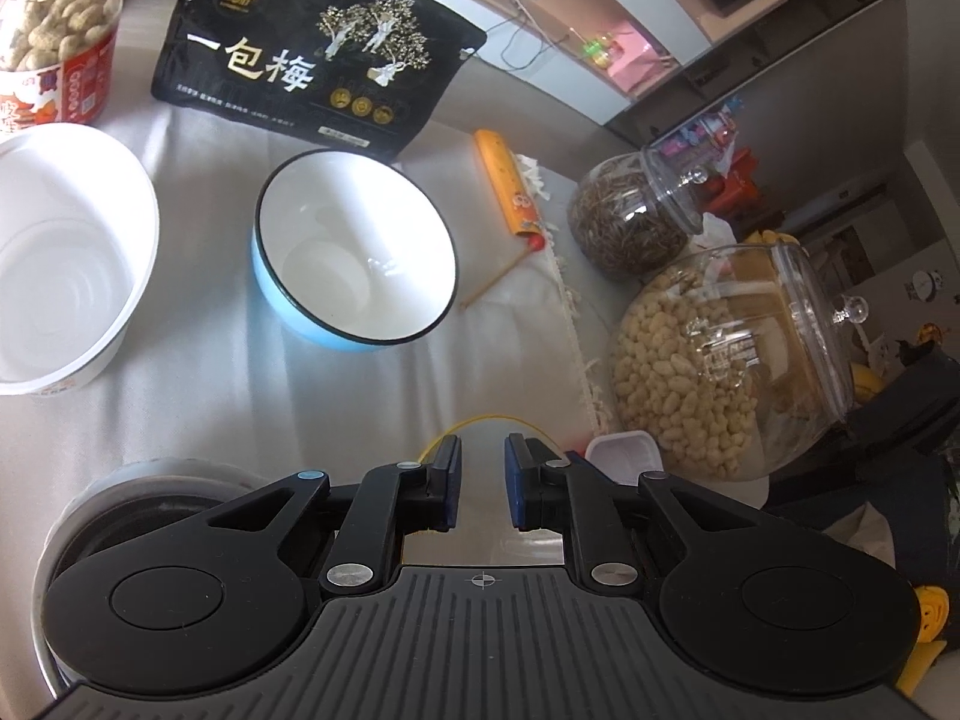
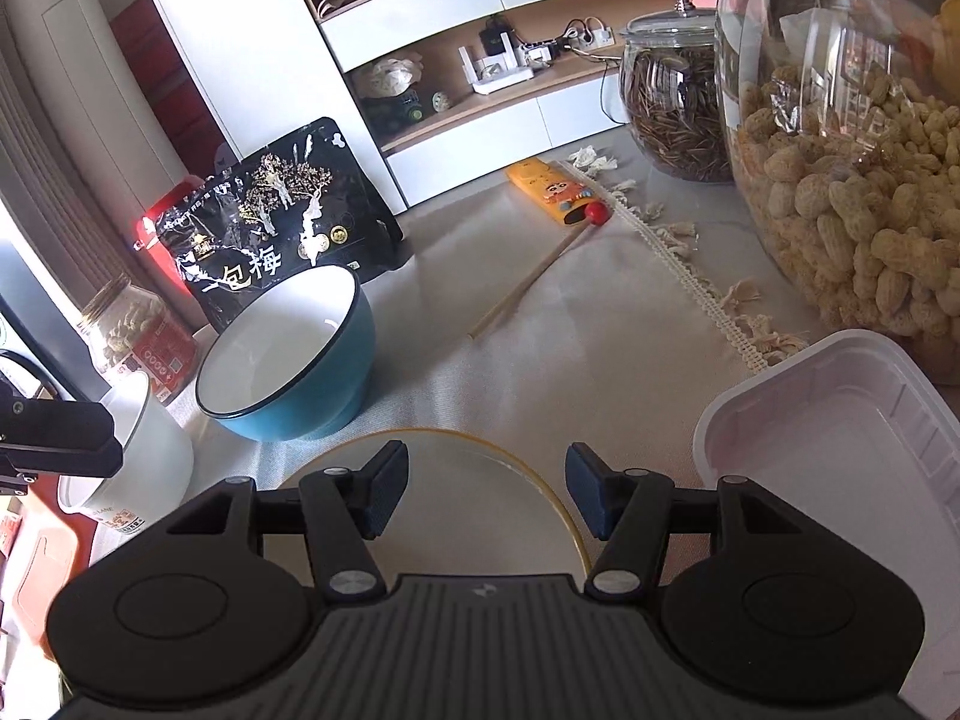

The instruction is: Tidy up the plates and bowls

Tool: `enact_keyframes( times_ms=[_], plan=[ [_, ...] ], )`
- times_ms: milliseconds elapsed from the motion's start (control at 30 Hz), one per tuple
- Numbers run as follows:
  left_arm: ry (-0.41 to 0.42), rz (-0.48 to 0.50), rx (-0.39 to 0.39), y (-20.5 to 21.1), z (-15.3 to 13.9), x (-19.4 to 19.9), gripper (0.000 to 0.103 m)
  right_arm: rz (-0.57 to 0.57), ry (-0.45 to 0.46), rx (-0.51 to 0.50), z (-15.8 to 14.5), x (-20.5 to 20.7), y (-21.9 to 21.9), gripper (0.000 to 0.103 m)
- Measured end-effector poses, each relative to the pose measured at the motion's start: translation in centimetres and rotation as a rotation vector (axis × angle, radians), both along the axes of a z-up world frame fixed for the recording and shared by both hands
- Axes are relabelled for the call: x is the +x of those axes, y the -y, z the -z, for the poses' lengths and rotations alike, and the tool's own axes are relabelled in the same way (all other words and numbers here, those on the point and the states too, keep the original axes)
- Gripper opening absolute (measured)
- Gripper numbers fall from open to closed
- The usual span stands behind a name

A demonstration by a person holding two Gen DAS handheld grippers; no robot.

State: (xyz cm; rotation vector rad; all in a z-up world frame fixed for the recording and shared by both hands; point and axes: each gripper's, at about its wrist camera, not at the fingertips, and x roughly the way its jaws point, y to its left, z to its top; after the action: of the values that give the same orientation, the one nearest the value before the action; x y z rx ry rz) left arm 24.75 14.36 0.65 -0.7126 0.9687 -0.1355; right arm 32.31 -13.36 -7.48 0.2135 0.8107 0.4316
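Under both hand-held grippers, near the front edge of the tabletop (image 2: 540,312), lies a clear glass plate with a yellow rim (image 2: 480,480). The right hand-held gripper (image 2: 486,495) hovers over it with jaws partly apart, one pad to each side above the plate's surface and nothing clamped. The left hand-held gripper (image 1: 483,486) is nearly closed, only a narrow gap between its pads, holding nothing I can see; the plate rim just peeks beyond its tips.

Step in hand, likely: pick up the plate to stack or move it. To do it well, tip the right pads down to the plate's far rim and pinch one edge, since the plate looks too wide to span. It is flat glass, so expect slip; grip firmly and lift level.

Other task items: blue bowl (image 2: 288,360) sits just beyond the plate toward the left edge, white paper bowl (image 1: 66,258) further left, and white plastic container (image 2: 840,420) just beside the plate toward the right edge.

Room: open cloth ahead between the bowl and the fringed runner; a loose chopstick (image 2: 522,288) and its yellow sleeve (image 2: 555,192) lie there. Big peanut jar (image 2: 852,168) crowds the right edge, black snack bag (image 2: 282,222) stands behind the bowl. Best clearance is straight up.
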Motion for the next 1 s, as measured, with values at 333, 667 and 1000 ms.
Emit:
enact_keyframes(
  times_ms=[333,667,1000],
  plan=[
    [0.18,-0.02,0.046,-0.9,-1.6,-0.2,0.016,-0.028,0.141,-0.046,-3.9,-1.9,-1.1,0.058],
    [0.239,-0.074,0.133,-6.3,-1.0,2.9,0.014,-0.06,0.143,-0.215,-11.8,1.5,-6.7,0.069],
    [0.135,-0.101,0.156,-9.8,3.2,4.8,0.016,-0.142,0.034,-0.244,-10.5,4.6,-12.4,0.082]
  ],
)
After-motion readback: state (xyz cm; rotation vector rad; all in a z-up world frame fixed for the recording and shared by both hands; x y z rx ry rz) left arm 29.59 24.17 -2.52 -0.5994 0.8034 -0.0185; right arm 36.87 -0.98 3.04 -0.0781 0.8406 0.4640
